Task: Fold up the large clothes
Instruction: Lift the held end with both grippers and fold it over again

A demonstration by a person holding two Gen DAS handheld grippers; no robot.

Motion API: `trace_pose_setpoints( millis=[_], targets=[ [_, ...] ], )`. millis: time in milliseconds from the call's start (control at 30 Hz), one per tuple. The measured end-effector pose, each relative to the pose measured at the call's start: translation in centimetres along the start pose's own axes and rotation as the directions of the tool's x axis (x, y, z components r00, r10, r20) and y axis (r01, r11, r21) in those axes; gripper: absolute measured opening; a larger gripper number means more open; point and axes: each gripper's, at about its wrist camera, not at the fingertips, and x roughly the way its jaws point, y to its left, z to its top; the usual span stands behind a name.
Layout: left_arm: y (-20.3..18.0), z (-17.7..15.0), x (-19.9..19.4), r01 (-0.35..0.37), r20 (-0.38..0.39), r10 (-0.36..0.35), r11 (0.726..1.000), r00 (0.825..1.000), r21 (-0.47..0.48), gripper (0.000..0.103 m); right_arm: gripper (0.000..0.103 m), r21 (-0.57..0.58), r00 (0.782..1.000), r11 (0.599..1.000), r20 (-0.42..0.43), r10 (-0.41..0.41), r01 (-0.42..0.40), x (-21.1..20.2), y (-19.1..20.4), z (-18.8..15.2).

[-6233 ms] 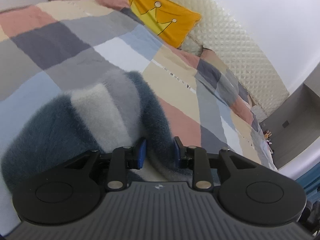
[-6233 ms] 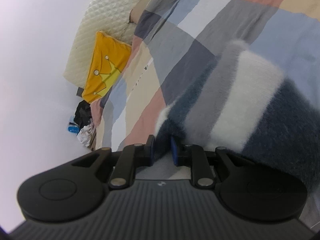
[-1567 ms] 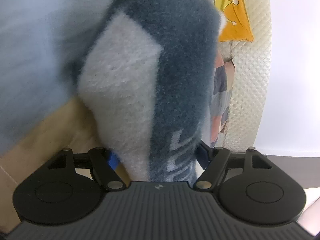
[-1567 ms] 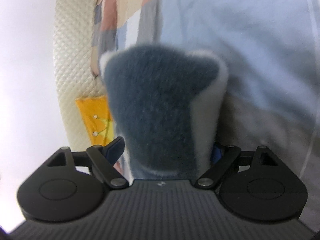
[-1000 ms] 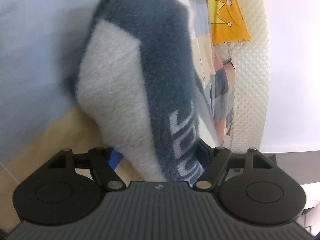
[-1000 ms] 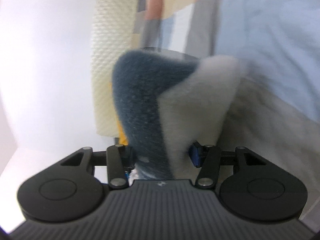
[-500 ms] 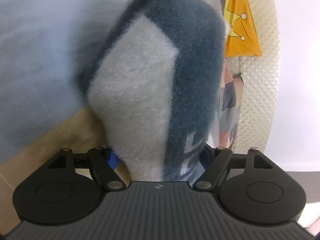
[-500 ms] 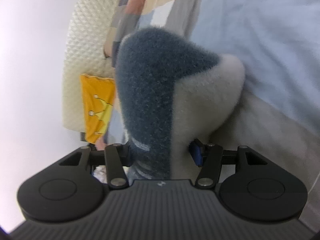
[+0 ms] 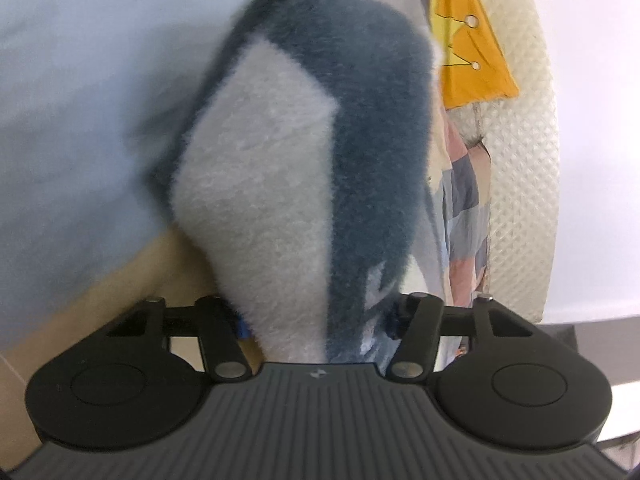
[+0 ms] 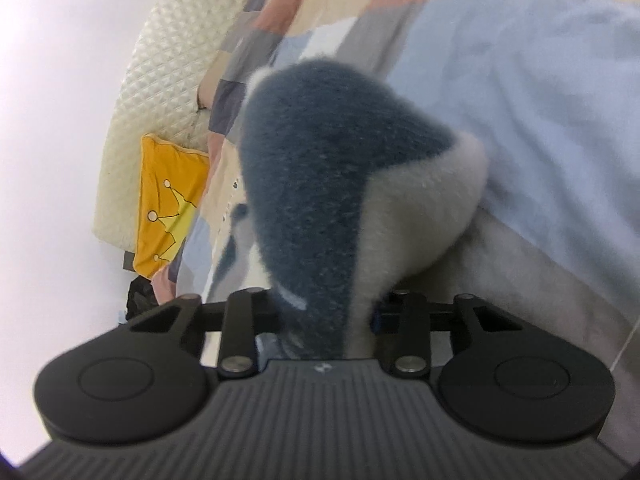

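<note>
A fuzzy sweater (image 9: 304, 160) in dark blue-grey and pale grey blocks, with some white lettering, fills the middle of both views. My left gripper (image 9: 318, 320) is shut on a thick bunch of it, the fabric bulging up between the spread fingers. My right gripper (image 10: 326, 316) is shut on another thick bunch of the same sweater (image 10: 332, 184). The fingertips are mostly hidden by the pile. The sweater hangs lifted above a patchwork bedspread (image 9: 60, 100) in pale blue, beige, grey and pink.
A yellow pillow with a crown drawing (image 9: 468, 40) leans on a cream quilted headboard (image 9: 524, 160); both show in the right wrist view too (image 10: 164, 200). Dark clutter (image 10: 138, 296) lies on the floor beside the bed. A white wall stands behind.
Both grippers have kept their hold on the sweater. The fabric has swung and shifted slightly in both views; the right view now shows more of the headboard and pillow than a second ago.
</note>
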Motion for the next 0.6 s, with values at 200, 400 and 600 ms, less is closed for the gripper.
trace_pose_setpoints(
  millis=[200, 400, 600],
  targets=[
    [-3.9, -1.2, -2.2, 0.020, 0.032, -0.025, 0.989, 0.999, 0.143, 0.055, 0.034, -0.038, 0.999, 0.999, 0.015, 0.032, -0.031, -2.2, 1.2, 0.5],
    [-8.9, -2.8, -3.0, 0.082, -0.008, -0.082, 0.978, 0.997, 0.193, 0.054, 0.034, -0.023, 0.996, 0.997, 0.039, 0.076, -0.075, -5.2, 2.3, 3.7],
    [-13.9, -4.4, 0.0, 0.101, -0.070, -0.088, 0.973, 0.994, 0.208, 0.054, 0.034, -0.019, 0.993, 0.996, 0.070, 0.091, -0.090, -6.4, 3.4, 8.7]
  ],
)
